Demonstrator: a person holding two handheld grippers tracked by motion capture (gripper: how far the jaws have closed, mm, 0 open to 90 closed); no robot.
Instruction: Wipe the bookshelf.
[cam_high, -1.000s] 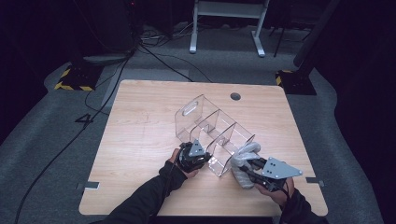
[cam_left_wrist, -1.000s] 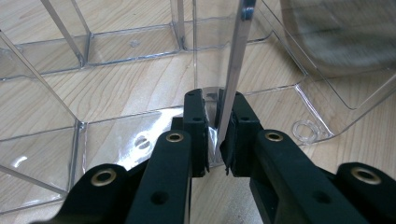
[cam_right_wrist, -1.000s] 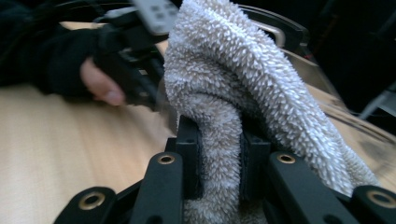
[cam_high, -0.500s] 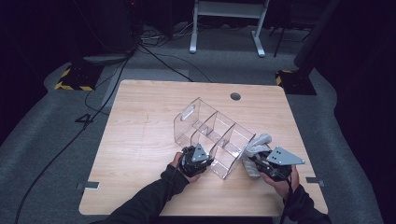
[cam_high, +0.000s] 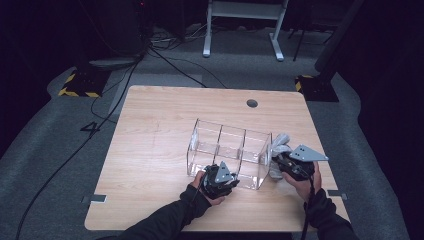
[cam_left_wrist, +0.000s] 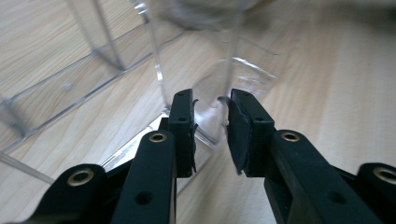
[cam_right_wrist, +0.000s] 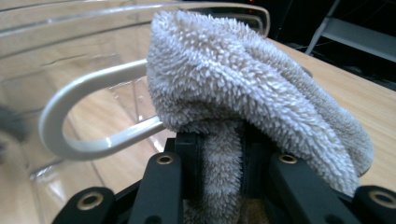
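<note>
Your right gripper (cam_high: 281, 161) has its fingers (cam_right_wrist: 187, 154) clenched on a grey terry cloth (cam_right_wrist: 243, 93), which bunches up over them and droops toward the tabletop (cam_high: 160, 125). In the high view the cloth (cam_high: 278, 150) sits just at the right end wall of the clear acrylic organizer (cam_high: 225, 150), touching or nearly touching it. From the right gripper view a pale oval handle cut-out (cam_right_wrist: 84, 116) in that end wall lies directly beside the cloth, and the transparent wall stands between the cloth and the compartments behind it.

Your left gripper (cam_high: 220, 176) is at the near side of the organizer, at its front wall. Its fingers (cam_left_wrist: 184, 126) have just been opening; in the left gripper view a gap shows between them, with the thin clear edge of a wall (cam_left_wrist: 210, 107) standing in that gap and neither pad visibly pressing on it. So that grip reads as released, though the wall is still between the fingers.

The organizer has three compartments side by side and lies about mid-tabletop, toward the right. Well beyond it, near the far edge, is a round cable hole (cam_high: 252, 103). Off the tabletop, black cables (cam_high: 165, 55) run across the grey floor, a white frame's legs (cam_high: 240, 25) stand at the back, and a yellow-and-black striped base (cam_high: 80, 85) sits at far left.
</note>
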